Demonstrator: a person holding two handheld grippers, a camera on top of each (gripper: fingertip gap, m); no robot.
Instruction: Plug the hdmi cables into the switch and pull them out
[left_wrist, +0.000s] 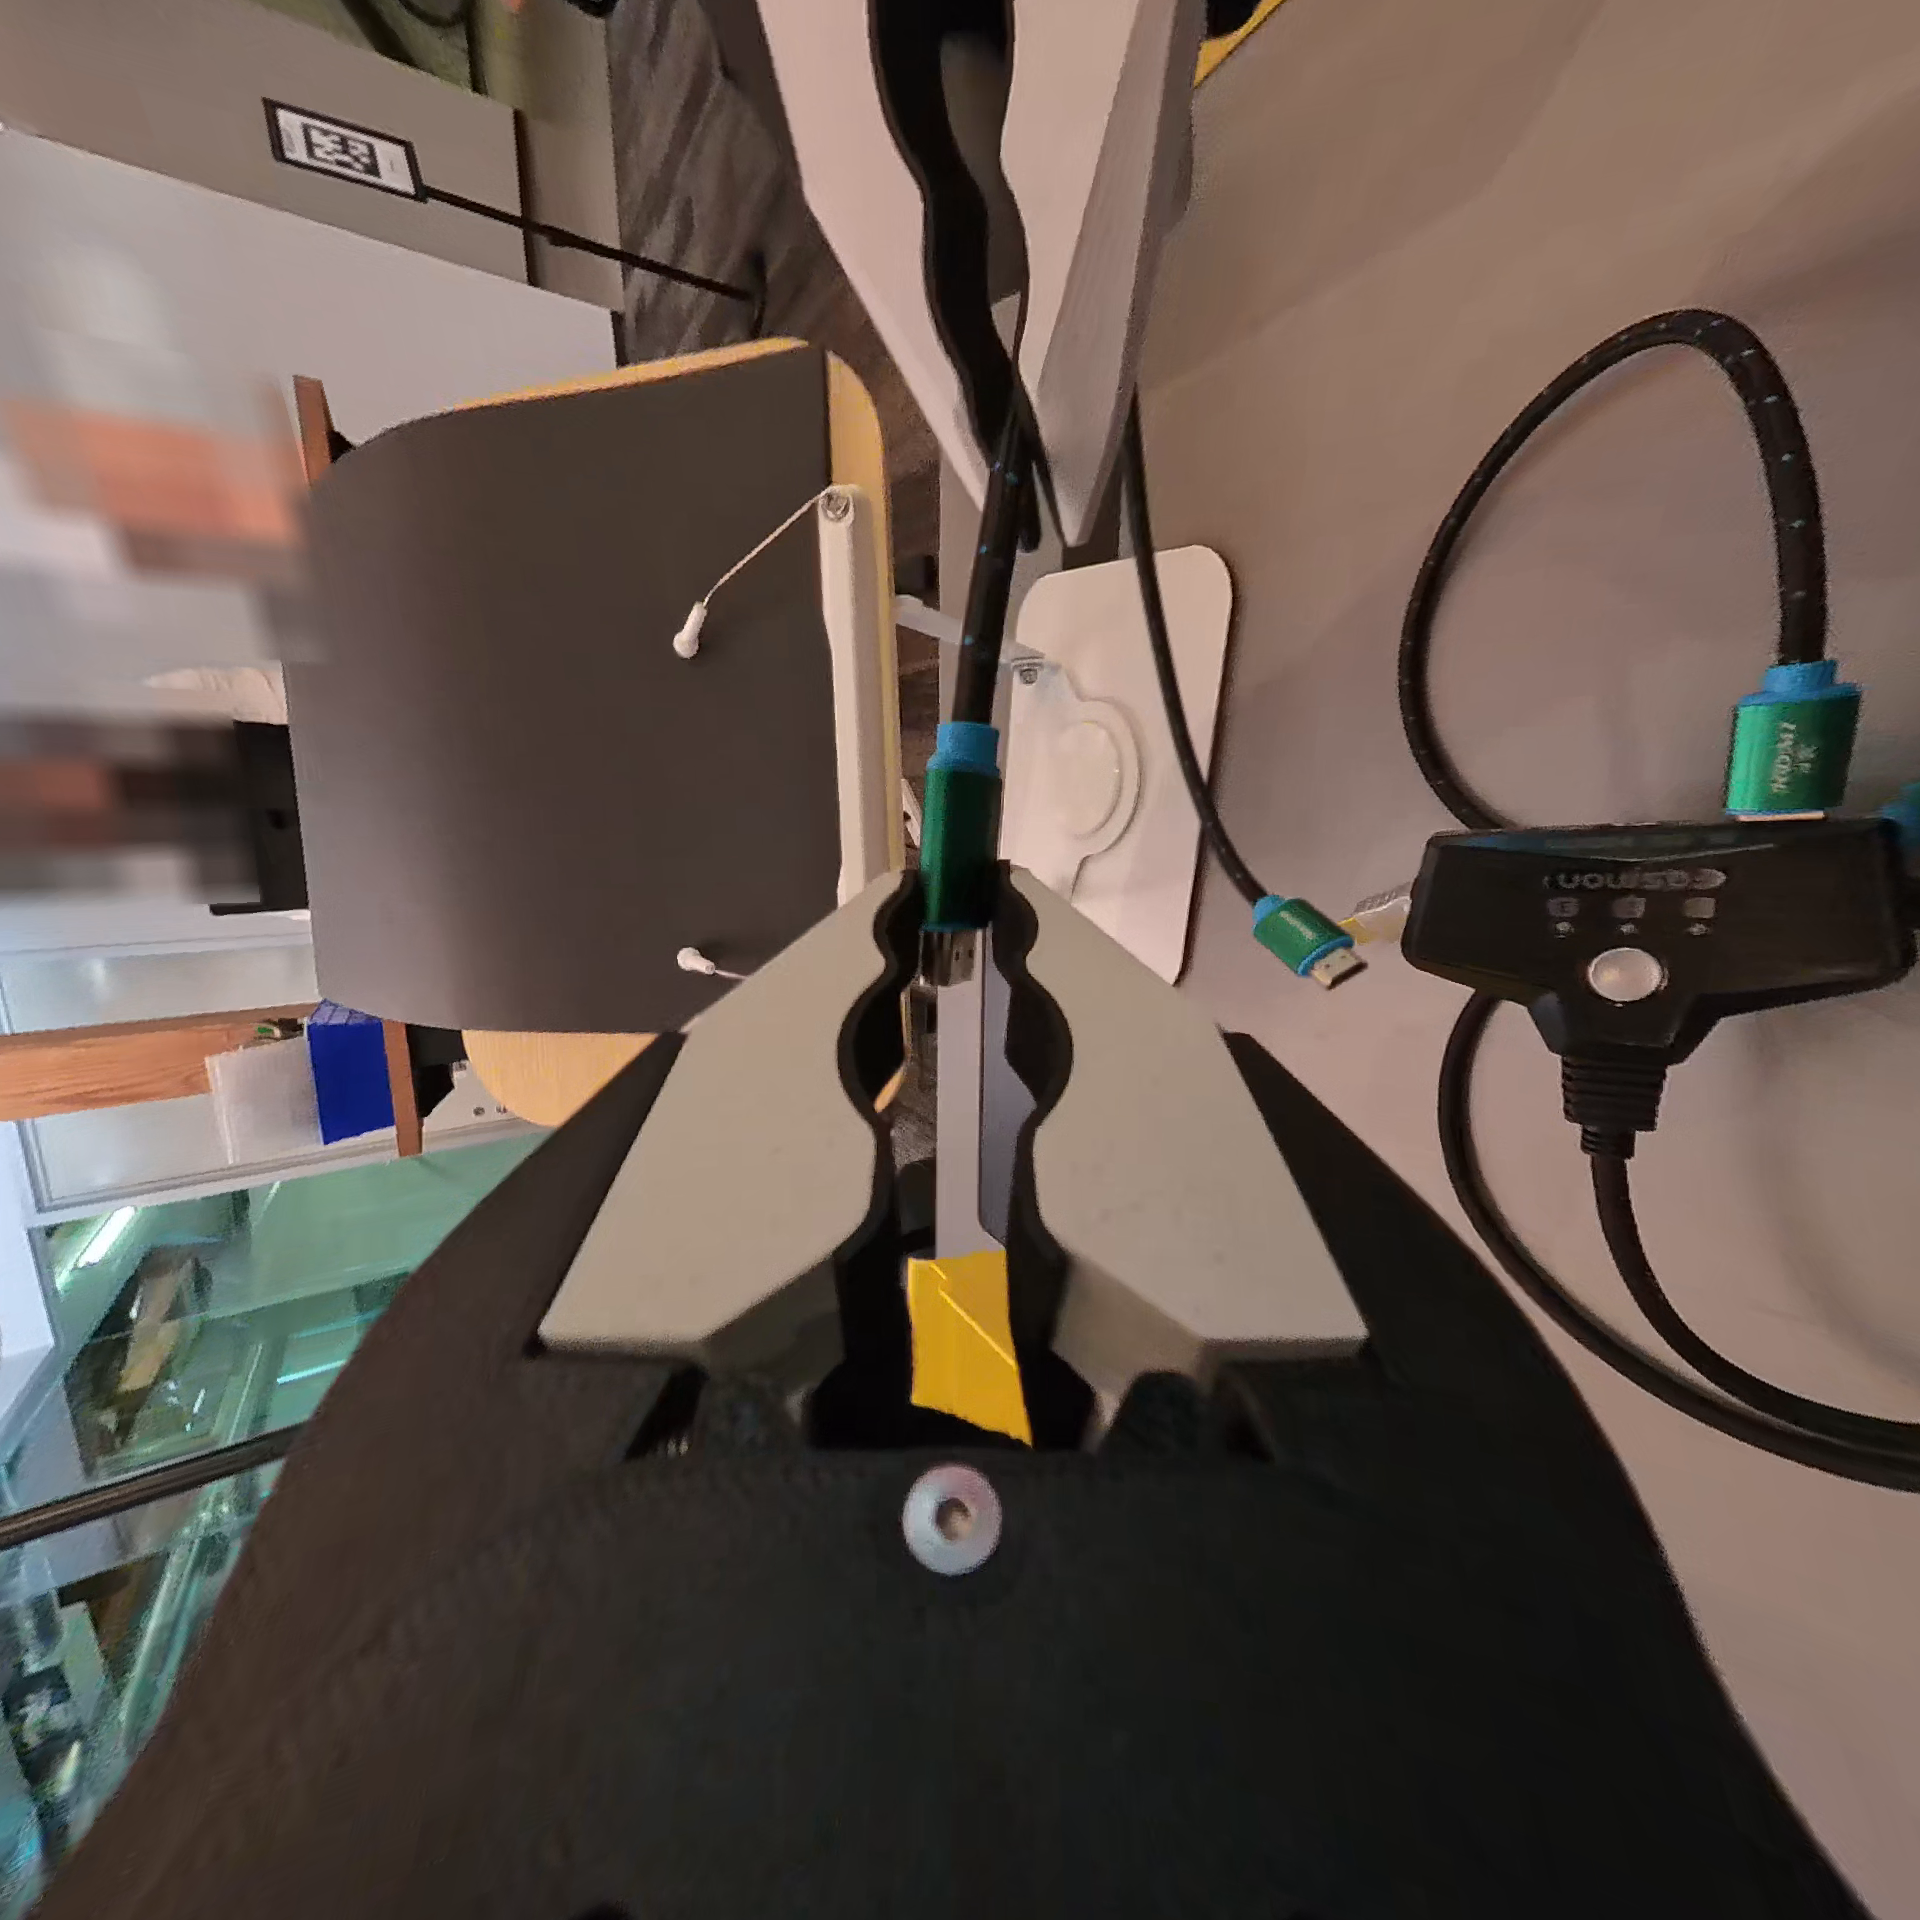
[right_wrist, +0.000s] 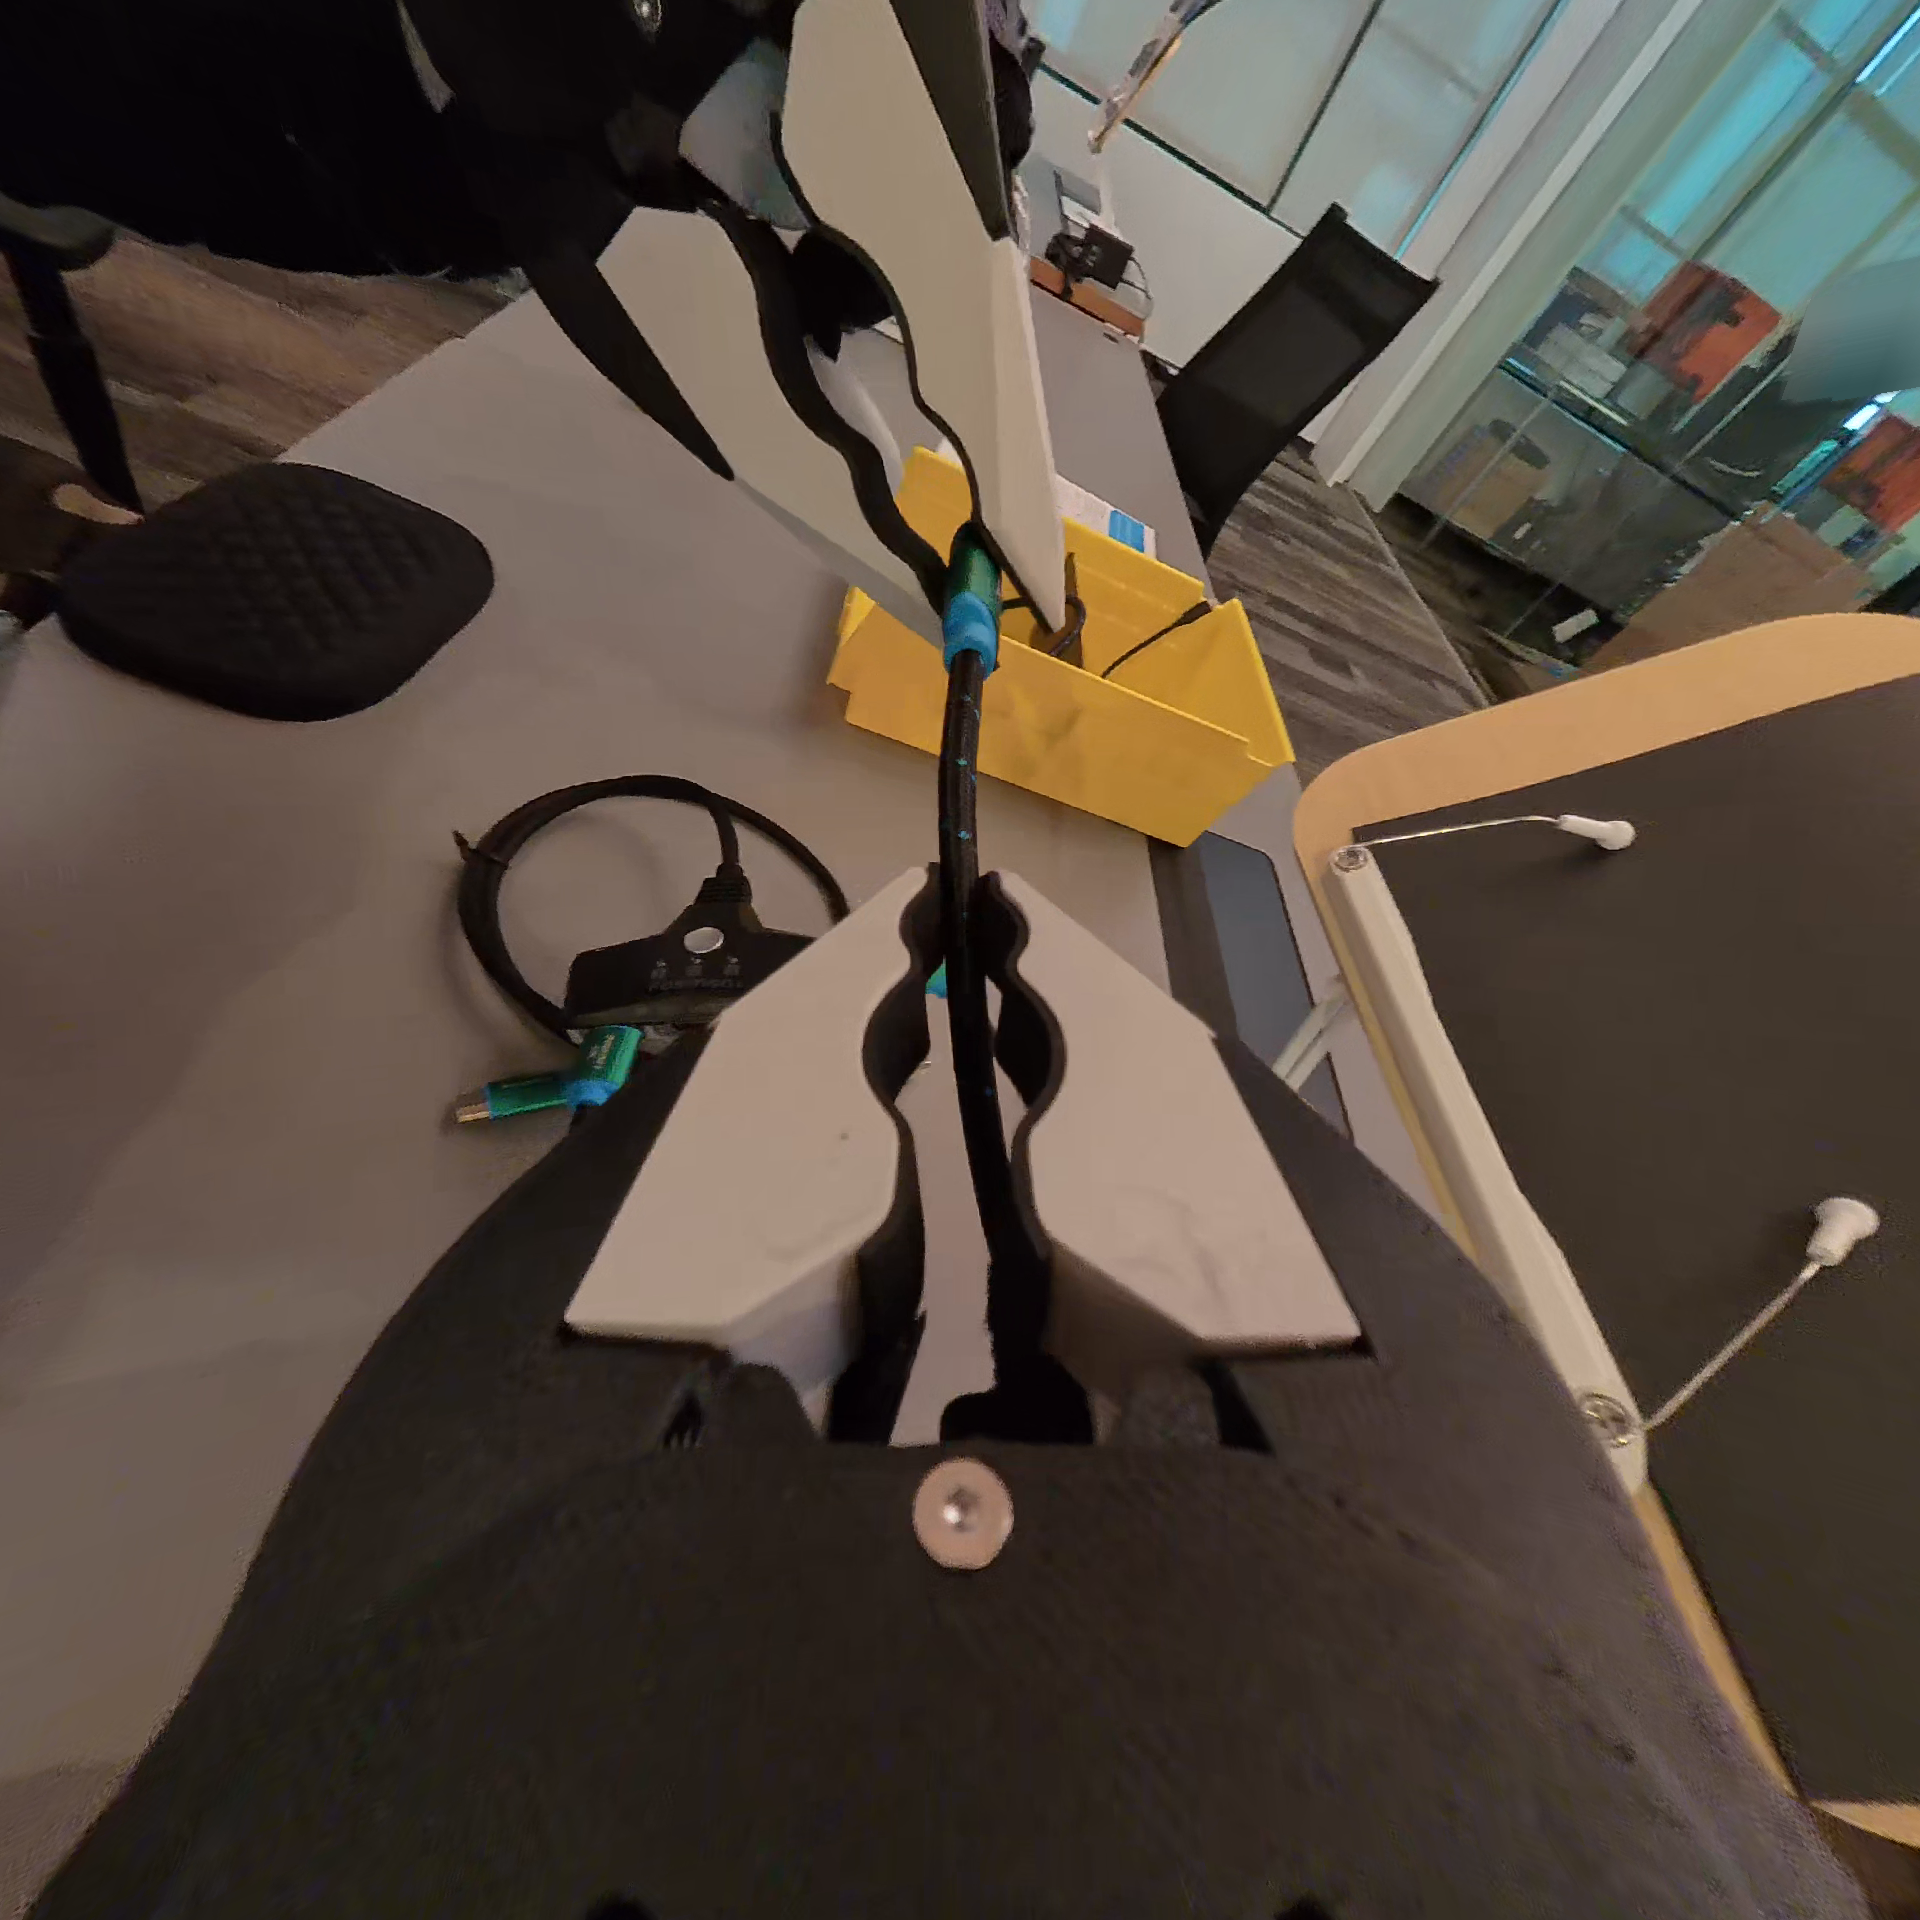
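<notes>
My left gripper (left_wrist: 956, 914) pinches the green plug (left_wrist: 958, 842) of a braided black HDMI cable (left_wrist: 987, 582) at the centre of the left wrist view, its grey fingers (left_wrist: 769, 1122) pressed against the plug's sides with the metal tip pointing back toward the camera. That cable runs up the frame into the other gripper's fingers near the top edge. In the right wrist view, my right gripper (right_wrist: 961, 914) is pressed together on the cable's black cord (right_wrist: 961, 831) near mid-frame, and the cord rises to the same green plug (right_wrist: 975, 582), held by the left gripper's pale fingers (right_wrist: 977, 416) in the upper centre. The black switch (left_wrist: 1652, 904) lies on the grey table (left_wrist: 1455, 312) at the right of the left wrist view, with a second green plug (left_wrist: 1782, 753) seated in its upper edge and a third plug (left_wrist: 1304, 940) lying loose just to its left, apart from the ports. The right wrist view shows the switch (right_wrist: 675, 971) at centre left, beside a coiled black lead (right_wrist: 582, 821). A yellow bin (right_wrist: 1070, 727) sits on the table behind the held plug, and a black padded seat (right_wrist: 270, 587) shows at upper left.
</notes>
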